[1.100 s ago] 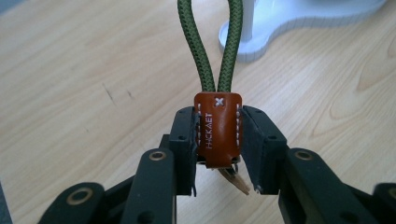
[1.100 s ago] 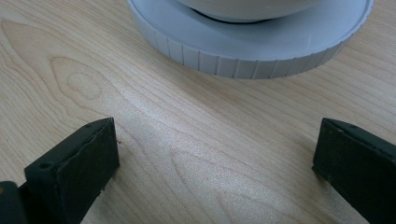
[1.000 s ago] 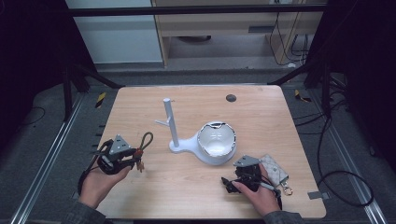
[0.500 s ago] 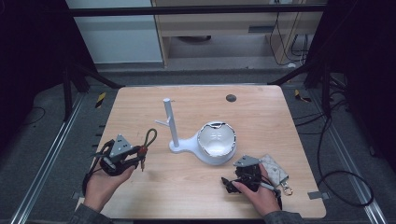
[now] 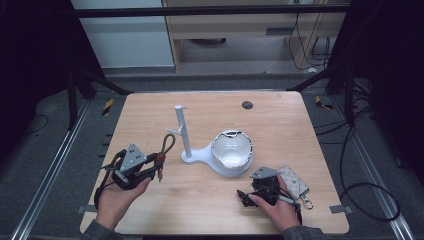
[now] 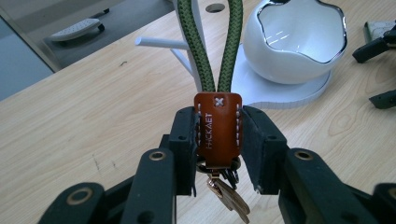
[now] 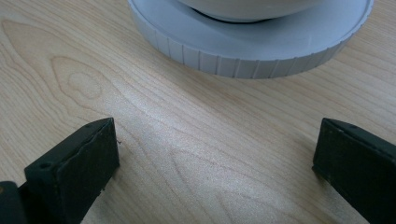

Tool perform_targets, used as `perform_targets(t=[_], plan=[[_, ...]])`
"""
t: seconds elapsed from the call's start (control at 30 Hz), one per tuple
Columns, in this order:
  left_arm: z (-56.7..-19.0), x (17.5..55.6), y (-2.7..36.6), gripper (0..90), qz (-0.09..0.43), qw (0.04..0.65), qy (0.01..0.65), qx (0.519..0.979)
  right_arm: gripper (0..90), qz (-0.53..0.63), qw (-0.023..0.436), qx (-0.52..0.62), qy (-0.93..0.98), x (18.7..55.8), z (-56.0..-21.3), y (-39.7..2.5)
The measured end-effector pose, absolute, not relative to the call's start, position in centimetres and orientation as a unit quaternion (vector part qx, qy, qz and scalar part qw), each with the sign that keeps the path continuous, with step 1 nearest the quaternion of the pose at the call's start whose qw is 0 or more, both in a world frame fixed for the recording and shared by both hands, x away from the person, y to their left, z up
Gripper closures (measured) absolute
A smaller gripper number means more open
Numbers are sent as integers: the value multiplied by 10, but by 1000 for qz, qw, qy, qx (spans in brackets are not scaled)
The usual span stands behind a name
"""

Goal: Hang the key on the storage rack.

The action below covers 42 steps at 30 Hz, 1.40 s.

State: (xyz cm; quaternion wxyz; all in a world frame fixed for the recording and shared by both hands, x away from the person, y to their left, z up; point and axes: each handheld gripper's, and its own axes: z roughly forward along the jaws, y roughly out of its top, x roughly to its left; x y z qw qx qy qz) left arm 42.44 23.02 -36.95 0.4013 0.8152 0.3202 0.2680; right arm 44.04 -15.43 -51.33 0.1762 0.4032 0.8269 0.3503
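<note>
Landmark: white stand (image 5: 186, 142), an upright post with a side peg, its base joined to a white bowl (image 5: 231, 152).

1. Left gripper (image 5: 150, 168), left of the stand. I have its jaws closed on the brown leather tab (image 6: 218, 128) of the key strap (image 5: 164, 148). The green cord loop (image 6: 214, 44) rises toward the stand's peg (image 6: 161, 43) and the keys (image 6: 231, 198) dangle beneath. Gripping the tab leaves the loop open, which I judge suits slipping it over the peg.

2. Stand and bowl, mid-table. The peg is bare.

3. Right gripper (image 5: 243, 196), right of the stand and just in front of the bowl's base (image 7: 252, 44). Its jaws stand wide apart with bare wood between them, holding nothing. I judge it parked low to stay clear.

4. Grey pouch (image 5: 294, 181) with a clip, right of the stand, beside my right hand (image 5: 274, 207).
</note>
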Motion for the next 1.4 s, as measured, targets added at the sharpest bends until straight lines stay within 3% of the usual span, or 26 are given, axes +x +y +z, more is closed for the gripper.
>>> perform_targets(t=[0.77,1.4], plan=[[-359,431,209,659,277,421,321,802,3,350,177,403,827,440,-513,-154],[-385,465,195,659,259,404,359,801,2,350,176,403,827,440,-513,-154]])
